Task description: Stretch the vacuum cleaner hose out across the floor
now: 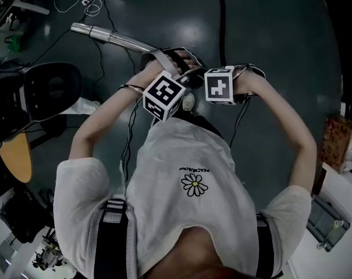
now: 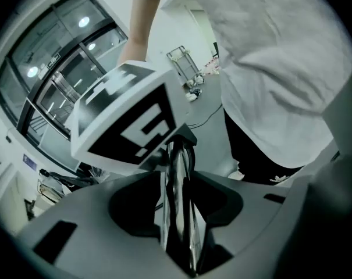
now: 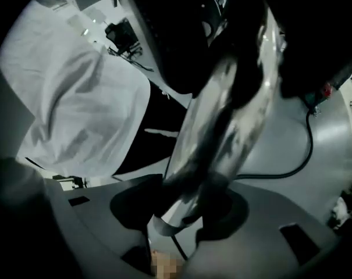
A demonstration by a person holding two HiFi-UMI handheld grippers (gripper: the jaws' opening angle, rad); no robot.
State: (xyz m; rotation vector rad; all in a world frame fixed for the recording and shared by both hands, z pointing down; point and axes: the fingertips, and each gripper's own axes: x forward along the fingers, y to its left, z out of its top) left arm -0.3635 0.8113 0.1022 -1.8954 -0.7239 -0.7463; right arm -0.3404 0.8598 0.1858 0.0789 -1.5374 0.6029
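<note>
A shiny metal vacuum wand [image 1: 109,35] slants from the upper left of the floor down to my two hands, held close together in front of the person's chest. A black hose [image 1: 222,22] runs away from the hands toward the top of the head view. My left gripper [image 2: 178,214] is shut on a narrow shiny length of the wand [image 2: 177,173]. The right gripper's marker cube [image 2: 126,121] sits just beyond it. My right gripper [image 3: 202,217] has the blurred metal wand [image 3: 234,109] filling the gap between its jaws. In the head view the marker cubes [image 1: 164,95] hide both sets of jaws.
A black chair [image 1: 50,89] and a wooden board [image 1: 16,156] stand at the left. Thin cables [image 1: 77,4] lie on the dark floor at the top left, and a black cable [image 3: 298,156] curls nearby. A patterned box [image 1: 338,141] is at the right edge.
</note>
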